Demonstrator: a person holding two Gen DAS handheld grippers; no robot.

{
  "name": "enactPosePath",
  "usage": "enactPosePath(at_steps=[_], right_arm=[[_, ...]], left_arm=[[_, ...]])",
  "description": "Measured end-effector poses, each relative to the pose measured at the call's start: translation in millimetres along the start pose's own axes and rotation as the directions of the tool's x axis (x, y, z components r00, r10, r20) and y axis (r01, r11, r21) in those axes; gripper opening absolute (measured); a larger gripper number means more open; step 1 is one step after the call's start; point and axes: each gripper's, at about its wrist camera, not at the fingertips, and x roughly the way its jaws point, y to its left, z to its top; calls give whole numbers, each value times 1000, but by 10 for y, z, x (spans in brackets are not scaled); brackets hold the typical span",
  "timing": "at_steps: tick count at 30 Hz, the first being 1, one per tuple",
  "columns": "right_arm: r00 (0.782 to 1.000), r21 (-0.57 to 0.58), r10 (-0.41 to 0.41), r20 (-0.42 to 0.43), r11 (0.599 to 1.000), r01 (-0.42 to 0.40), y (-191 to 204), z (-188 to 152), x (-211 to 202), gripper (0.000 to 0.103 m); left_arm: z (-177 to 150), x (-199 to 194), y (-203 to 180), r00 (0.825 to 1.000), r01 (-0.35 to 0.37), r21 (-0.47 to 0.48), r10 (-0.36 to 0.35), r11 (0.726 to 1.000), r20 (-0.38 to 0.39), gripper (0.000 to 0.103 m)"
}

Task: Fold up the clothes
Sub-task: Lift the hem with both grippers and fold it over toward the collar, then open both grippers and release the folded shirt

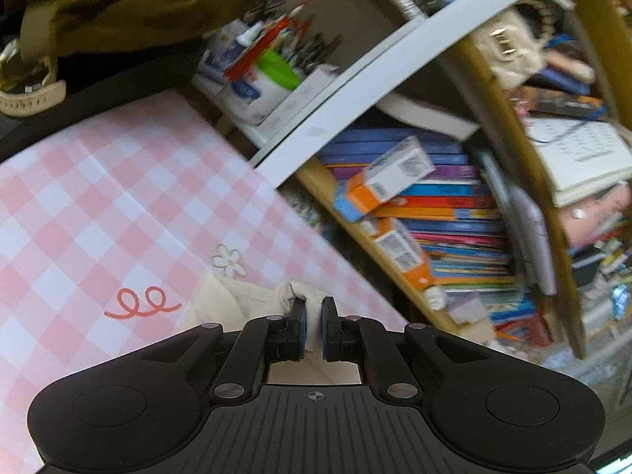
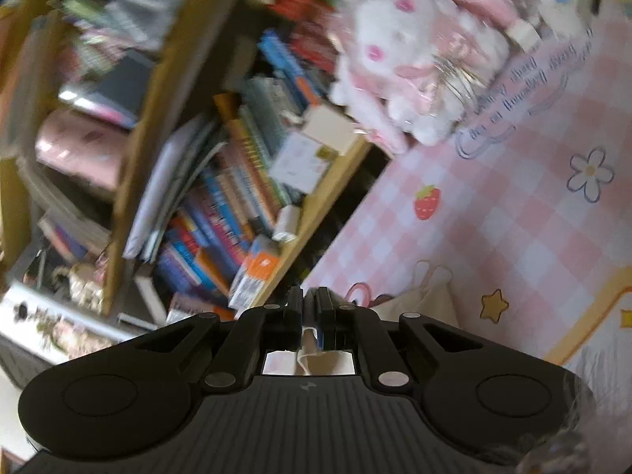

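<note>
1. Cream cloth [image 1: 312, 316] sits pinched between the pads of my left gripper [image 1: 312, 318]; the jaws press together on a bunched corner.
2. My right gripper [image 2: 310, 312] pinches another part of the same cloth [image 2: 426, 300], jaws nearly touching. I judge this two-point hold keeps an edge taut for folding.
3. Below both grippers lies the pink checked table cover [image 1: 118, 197], the folding surface.
4. Beyond its edge stands a bookshelf [image 1: 434, 205], with a plush toy [image 2: 414, 51] near the cover's far end.
</note>
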Motion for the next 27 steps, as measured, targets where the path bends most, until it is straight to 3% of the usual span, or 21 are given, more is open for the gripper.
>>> enactPosePath(at_steps=[4, 7, 10, 11, 12, 14, 17, 19, 23, 25, 27], right_arm=[[996, -25, -90, -26, 996, 90, -132, 65, 335, 4], [982, -118, -178, -58, 978, 170, -123, 36, 509, 4], [966, -255, -250, -73, 941, 224, -28, -36, 582, 10], [961, -313, -267, -72, 921, 233, 27, -72, 577, 18], [956, -374, -286, -70, 896, 240, 85, -117, 567, 32], [945, -501, -322, -64, 829, 248, 201, -239, 534, 37], [930, -605, -348, -122, 768, 208, 278, -470, 510, 37], [911, -667, -374, -172, 725, 171, 312, -674, 567, 37], [865, -856, -482, -142, 499, 137, 430, -1204, 802, 35], [866, -874, -486, -112, 464, 147, 424, -1330, 885, 36], [872, -878, -481, -92, 453, 157, 422, -1373, 911, 40]], left_arm=[[-19, 298, 149, 992, -111, -20, 109, 994, -65, 9], [-31, 391, 211, 976, -202, -20, 199, 979, -84, 22], [-43, 237, 100, 962, -267, 76, 270, 961, -32, 37], [-60, 174, 45, 955, -294, 121, 297, 948, -7, 38], [-94, 116, -26, 948, -315, 174, 317, 933, 17, 38], [-243, 16, -244, 955, -290, 290, 295, 912, 29, 38], [-559, 41, -499, 977, -139, 442, 196, 886, -85, 37], [-788, 168, -657, 971, -84, 536, 191, 840, -146, 36], [-1152, 484, -920, 951, -54, 664, 240, 746, -193, 36], [-1262, 600, -1006, 947, -64, 705, 266, 707, -181, 36], [-1357, 643, -1074, 945, -82, 755, 292, 650, -149, 36]])
